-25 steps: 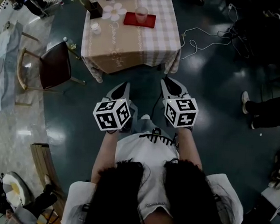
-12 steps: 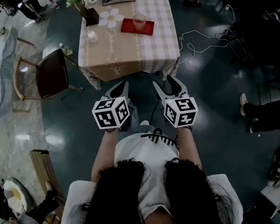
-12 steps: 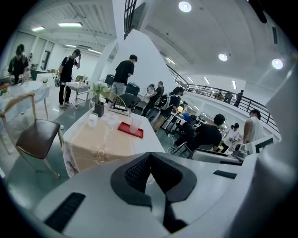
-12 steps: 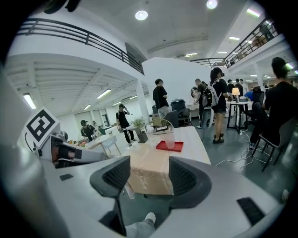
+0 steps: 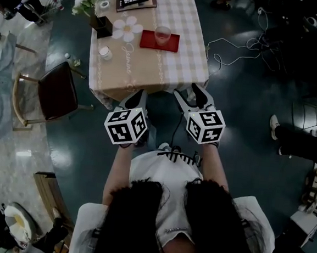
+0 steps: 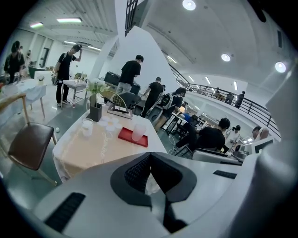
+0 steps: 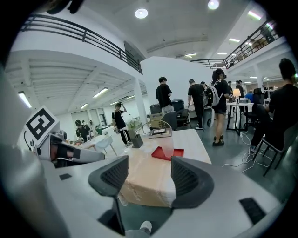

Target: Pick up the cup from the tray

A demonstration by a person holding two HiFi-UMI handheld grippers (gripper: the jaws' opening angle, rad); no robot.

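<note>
Opening right gripper (image 5: 188,94) jaws, empty, to fit cup (image 5: 162,35) upright on tray (image 5: 148,40), well ahead; holding left gripper (image 5: 138,98) closed, spare.

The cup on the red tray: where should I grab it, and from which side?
Grip its side wall around the middle, coming in level from the near table edge. The cup stands upright and open-topped on the red tray, with nothing in front. The right hand-held gripper, jaws opening and empty, probably suits best.
</note>
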